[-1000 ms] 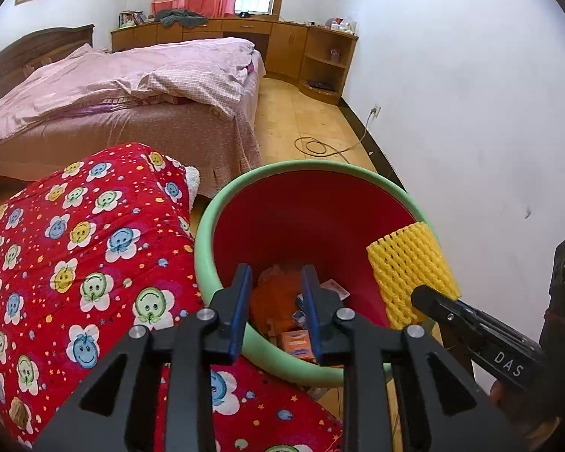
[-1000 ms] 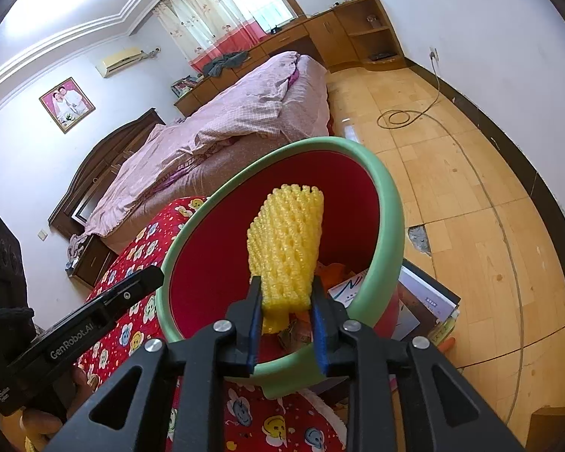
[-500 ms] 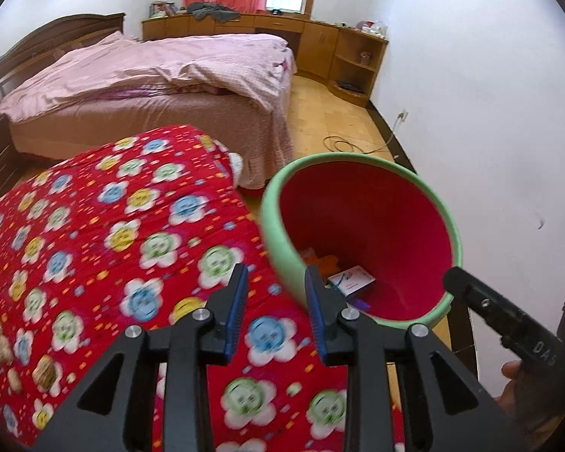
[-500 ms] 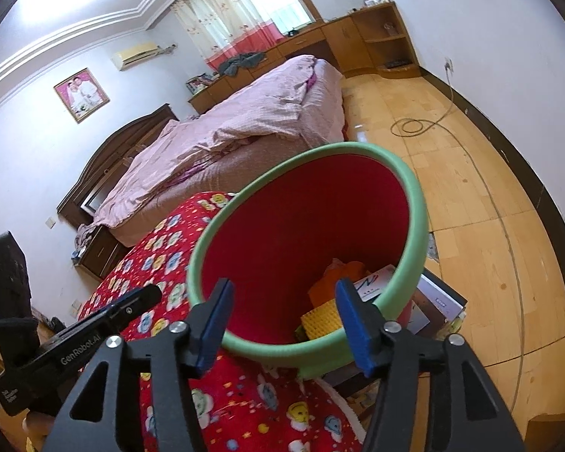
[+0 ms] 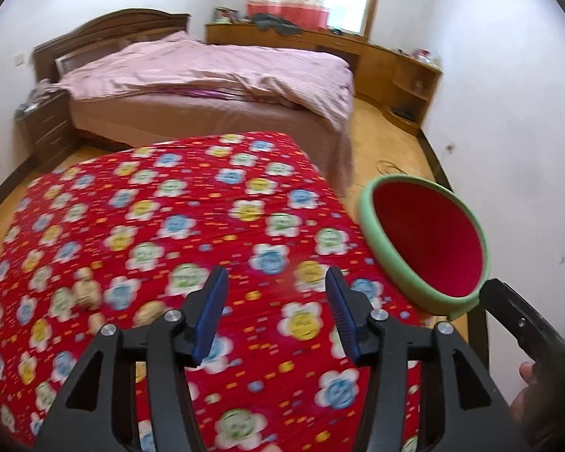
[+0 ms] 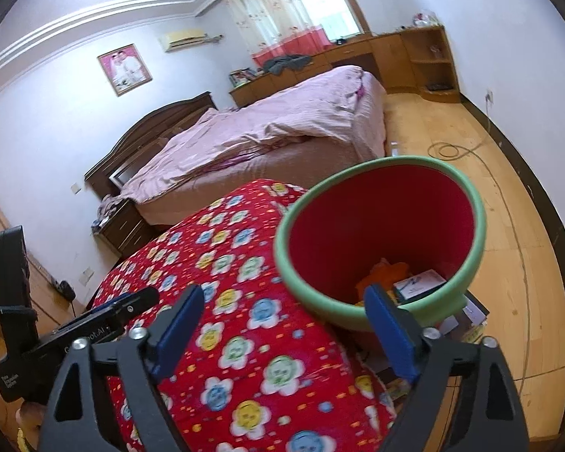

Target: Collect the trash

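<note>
A red trash bin with a green rim (image 5: 395, 260) (image 6: 293, 286) stands beside the red flowered quilt (image 5: 162, 226) (image 6: 222, 286). In the right wrist view it holds orange trash (image 6: 384, 273), a white box (image 6: 420, 283) and a bit of yellow foam. My left gripper (image 5: 277, 312) is open and empty over the quilt, left of the bin. Small tan scraps (image 5: 86, 290) lie on the quilt at its left. My right gripper (image 6: 282, 329) is open and empty at the bin's near rim.
A pink bed (image 5: 207, 75) (image 6: 275, 128) stands behind the quilt. Wooden cabinets (image 5: 403, 71) line the far wall. A cable (image 6: 448, 148) lies on the wood floor. Books (image 6: 474, 312) sit under the bin. A white wall is on the right.
My right gripper opened and let the yellow foam net fall into the bin. My left gripper swung left from the bin to the quilt and opened wider.
</note>
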